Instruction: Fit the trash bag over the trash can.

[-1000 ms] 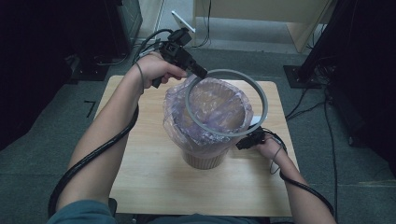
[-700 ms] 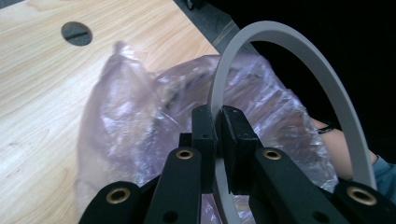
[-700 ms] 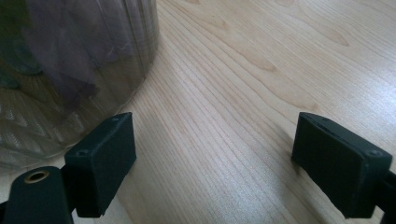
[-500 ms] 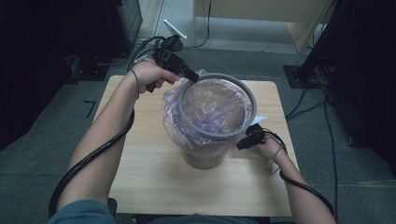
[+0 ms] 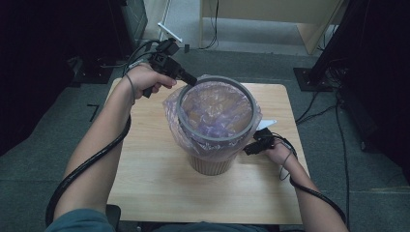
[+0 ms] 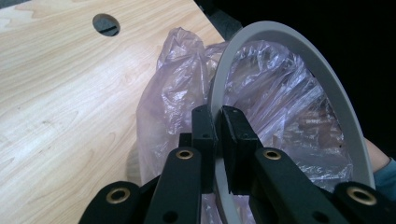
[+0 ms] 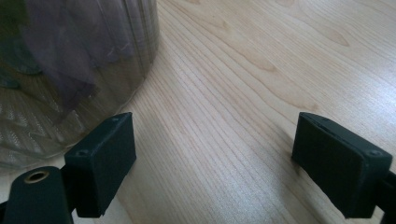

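A ribbed beige bin [image 5: 211,167] stands mid-table, lined with a thin purple plastic bag [image 5: 172,114] whose edge folds over its rim. A grey ring [image 5: 213,139] lies level on the bin's top over the bag. My left gripper [image 5: 191,80] is shut on the ring's far-left edge; in the left gripper view the pads pinch the grey ring [image 6: 328,80] beside the bag [image 6: 176,93]. My right gripper [image 5: 250,148] rests low at the bin's right side, open. In the right gripper view its jaws [image 7: 224,156] stand wide apart over bare wood, next to the bin wall [image 7: 70,74].
The wooden table [image 5: 145,186] has free surface in front of and left of the bin, and a round cable hole [image 6: 106,24]. Cables trail from both grippers. Dark cabinets, a stand base and floor cables surround the table.
The ring was tilted and held above the bin; the left gripper has brought it down and it now sits level on the bin's rim. The right gripper stayed put.
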